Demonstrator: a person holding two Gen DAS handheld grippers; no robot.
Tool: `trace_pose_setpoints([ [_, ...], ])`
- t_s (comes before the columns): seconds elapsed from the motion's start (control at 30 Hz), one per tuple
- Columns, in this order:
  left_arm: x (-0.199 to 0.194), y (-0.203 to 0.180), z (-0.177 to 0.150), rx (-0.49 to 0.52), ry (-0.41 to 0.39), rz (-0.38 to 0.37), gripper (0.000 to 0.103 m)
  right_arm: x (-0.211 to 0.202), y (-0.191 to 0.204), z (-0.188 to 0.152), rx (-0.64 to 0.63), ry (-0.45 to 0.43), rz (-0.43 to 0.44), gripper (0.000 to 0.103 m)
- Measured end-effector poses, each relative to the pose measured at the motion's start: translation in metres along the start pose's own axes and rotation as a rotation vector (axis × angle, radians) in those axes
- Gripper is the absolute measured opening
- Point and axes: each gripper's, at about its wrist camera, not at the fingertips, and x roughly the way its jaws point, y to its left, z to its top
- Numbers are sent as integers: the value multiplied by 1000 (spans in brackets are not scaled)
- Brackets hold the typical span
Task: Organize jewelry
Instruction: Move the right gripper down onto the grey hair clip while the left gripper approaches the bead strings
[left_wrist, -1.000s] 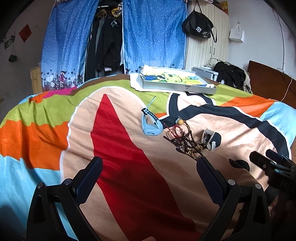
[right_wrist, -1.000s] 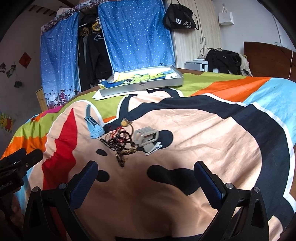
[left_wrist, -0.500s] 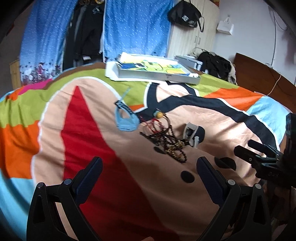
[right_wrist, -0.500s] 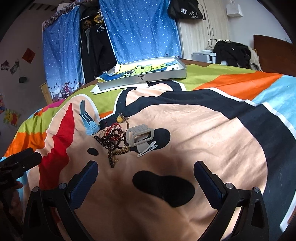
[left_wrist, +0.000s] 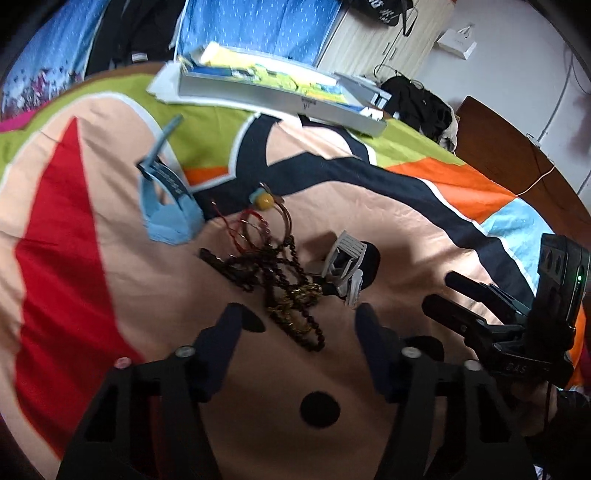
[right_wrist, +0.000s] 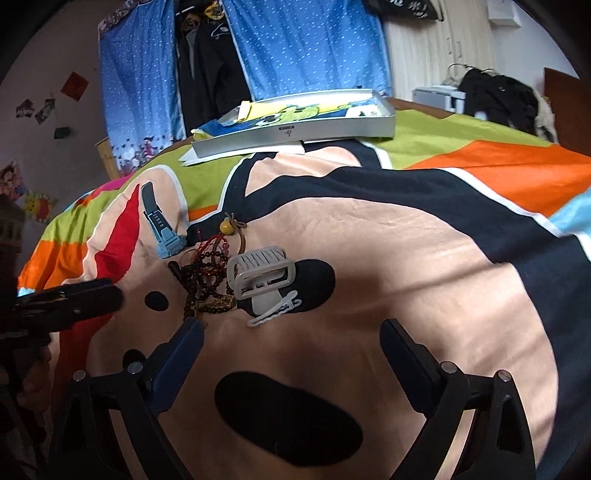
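Observation:
A tangle of dark bead bracelets (left_wrist: 280, 280) (right_wrist: 207, 273) lies on the colourful bedspread, with red string loops and a yellow bead (left_wrist: 265, 201) (right_wrist: 227, 227). A grey hair claw clip (left_wrist: 343, 258) (right_wrist: 260, 271) and a small white clip (right_wrist: 275, 314) lie beside it on the right. A light blue watch strap (left_wrist: 166, 199) (right_wrist: 160, 227) lies to the left. My left gripper (left_wrist: 299, 321) is open, its fingers straddling the near end of the beads. My right gripper (right_wrist: 291, 332) is open and empty, just before the clips.
A silver tray (left_wrist: 280, 98) (right_wrist: 295, 129) with a yellow and blue printed sheet stands at the far side of the bed. A wooden headboard (left_wrist: 517, 166) is at the right. Blue curtains and hanging clothes are behind the bed.
Both grippers have moved forward and down toward the jewelry pile. My left gripper's fingers have narrowed and now flank the beads. The jewelry has not moved.

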Motion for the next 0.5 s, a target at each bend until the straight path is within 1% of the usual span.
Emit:
trace_pose_setpoints([
  [0.07, 11, 3, 6, -23, 21, -8, 44, 9, -6, 7, -2, 11, 33, 91],
  [0.1, 14, 4, 9, -36, 29, -9, 43, 14, -10, 11, 4, 21, 50, 88],
  [0.17, 22, 9, 14, -64, 47, -8, 42, 24, -17, 18, 18, 37, 88, 86],
  [0.27, 31, 14, 21, -83, 56, 11, 42, 38, -20, 29, 18, 55, 137, 85],
  [0.37, 39, 19, 26, -91, 73, 25, 42, 51, -21, 37, 11, 64, 159, 84],
  [0.47, 45, 21, 30, -88, 88, 42, 32, 63, -22, 41, 16, 72, 170, 78],
  [0.5, 46, 22, 31, -89, 95, 43, 30, 67, -23, 41, 22, 74, 175, 78],
])
